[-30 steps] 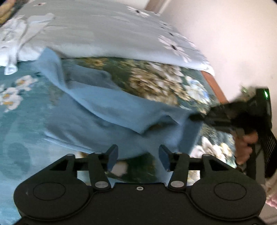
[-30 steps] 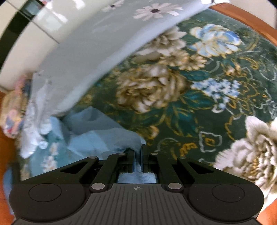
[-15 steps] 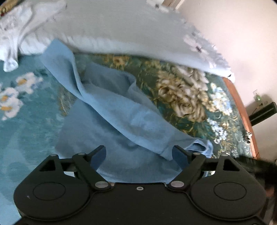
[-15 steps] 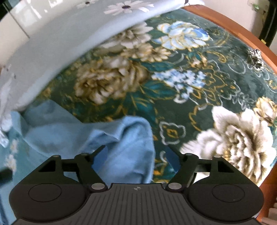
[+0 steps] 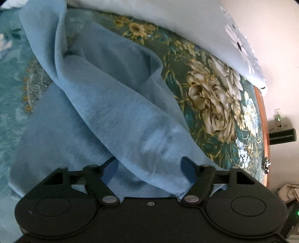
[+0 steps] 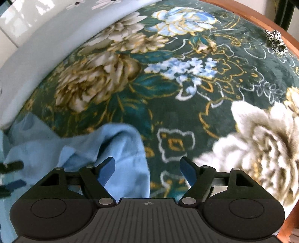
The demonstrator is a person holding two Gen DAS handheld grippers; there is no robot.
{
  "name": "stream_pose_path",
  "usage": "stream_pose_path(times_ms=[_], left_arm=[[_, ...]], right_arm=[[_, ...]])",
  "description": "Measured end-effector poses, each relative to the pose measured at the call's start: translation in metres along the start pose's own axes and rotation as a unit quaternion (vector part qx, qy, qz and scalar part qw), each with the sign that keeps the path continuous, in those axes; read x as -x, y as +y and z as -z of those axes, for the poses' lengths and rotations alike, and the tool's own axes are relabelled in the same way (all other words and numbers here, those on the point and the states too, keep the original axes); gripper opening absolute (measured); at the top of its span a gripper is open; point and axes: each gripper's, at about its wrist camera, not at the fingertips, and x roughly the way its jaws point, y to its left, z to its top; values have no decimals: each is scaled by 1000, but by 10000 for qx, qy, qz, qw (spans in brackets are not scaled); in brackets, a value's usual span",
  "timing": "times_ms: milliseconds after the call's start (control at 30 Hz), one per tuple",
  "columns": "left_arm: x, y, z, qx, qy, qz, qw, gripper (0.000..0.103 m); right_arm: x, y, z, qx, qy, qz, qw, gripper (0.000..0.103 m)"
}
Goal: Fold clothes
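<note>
Both my tongs had let go since a second ago, when the right pair pinched the blue shirt. It lay rumpled on the flowered bedspread, my left tongs and right tongs spread wide.

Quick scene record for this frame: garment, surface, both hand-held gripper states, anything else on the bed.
garment: light blue garment, crumpled, one layer lying diagonally over another, not folded neatly
surface: dark green floral bedspread
left hand-held gripper: open, garment lying between the fingers, nothing clamped
right hand-held gripper: open, beside the garment's edge, nothing clamped
bedding: pale grey floral quilt along the far side
other: small black-and-white spotted item near the bed's wooden edge
</note>
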Motion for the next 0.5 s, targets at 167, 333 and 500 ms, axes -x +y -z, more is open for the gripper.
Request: stream_pose_path(times_ms=[167, 333, 500], left_arm=[[-11, 8, -6, 242, 56, 163, 9996, 42], [-9, 10, -10, 442, -57, 317, 9985, 18], [8, 2, -9, 341, -332, 437, 9979, 2]], right_arm=[[-23, -1, -14, 6, 31, -126, 9999, 71], [-30, 3, -20, -62, 95, -334, 9994, 47], [-27, 11, -21, -186, 257, -717, 9969, 6]])
